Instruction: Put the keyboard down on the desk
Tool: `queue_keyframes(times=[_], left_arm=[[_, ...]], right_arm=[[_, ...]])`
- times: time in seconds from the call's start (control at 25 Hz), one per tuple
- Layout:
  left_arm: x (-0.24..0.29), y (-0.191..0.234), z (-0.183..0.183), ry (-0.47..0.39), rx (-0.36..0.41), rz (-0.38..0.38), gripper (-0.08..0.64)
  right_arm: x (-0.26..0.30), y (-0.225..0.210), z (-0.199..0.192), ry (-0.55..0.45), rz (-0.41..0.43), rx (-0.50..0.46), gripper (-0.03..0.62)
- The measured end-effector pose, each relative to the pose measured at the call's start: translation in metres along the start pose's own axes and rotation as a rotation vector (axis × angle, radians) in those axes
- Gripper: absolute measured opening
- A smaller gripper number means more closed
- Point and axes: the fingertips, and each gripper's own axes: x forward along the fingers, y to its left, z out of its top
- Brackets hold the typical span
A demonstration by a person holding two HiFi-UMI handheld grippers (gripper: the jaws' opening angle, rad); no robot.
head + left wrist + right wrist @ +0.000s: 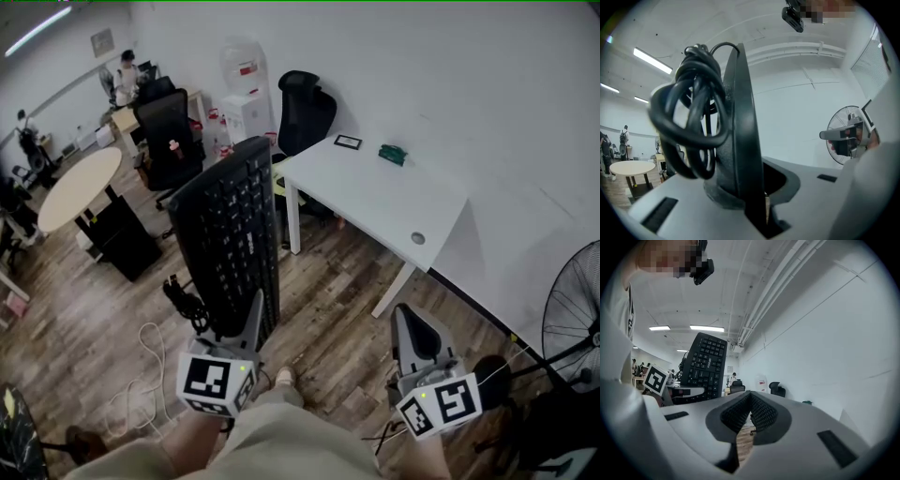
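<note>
Closest to the lens, the left gripper point(249, 323) is clenched on the near edge of the black keyboard point(230, 230). In the left gripper view that thin edge stands pinched between the two jaws and rises straight up from them. A coiled black cable point(689, 126) hangs bundled against the keyboard's back, just above the left jaw.

The keyboard stretches away ahead of the left gripper, held in the air over the wooden floor point(328, 309), with its keys turned toward the right gripper's side. It is not resting on anything.

Off to the right of the left gripper and well apart from it, the right gripper point(411, 328) is clenched on nothing. In its own view the ribbed pads point(761, 411) meet at their tips with no thing between them.

Ahead of the right gripper and ahead-right of the left one stands the white surface point(375, 192). At its far end lie a small black-framed item point(348, 142) and a green item point(393, 155). A standing fan point(572, 309) is to the right of the right gripper, and a black office chair point(305, 112) stands beyond the keyboard's far end.
</note>
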Motion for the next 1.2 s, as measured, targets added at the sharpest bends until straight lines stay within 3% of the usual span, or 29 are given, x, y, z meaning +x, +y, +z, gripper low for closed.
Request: queue_keyframes(times=[0.2,0.52,1.2], left_arm=[[0.008,0.007,-0.012,-0.008,-0.002,-0.010,0.087],[0.093,0.022,-0.020,0.017,-0.007,-0.017,0.087],[0.318,0.141,-0.030,0.100,-0.013,-0.115,0.087]], right_arm=[[0.009,-0.002,-0.015,0.014,-0.014,-0.001,0.025],[0.077,-0.054,-0.025,0.057,-0.026,-0.006,0.025],[0.306,-0.136,-0.022,0.135,-0.107,-0.029,0.025]])
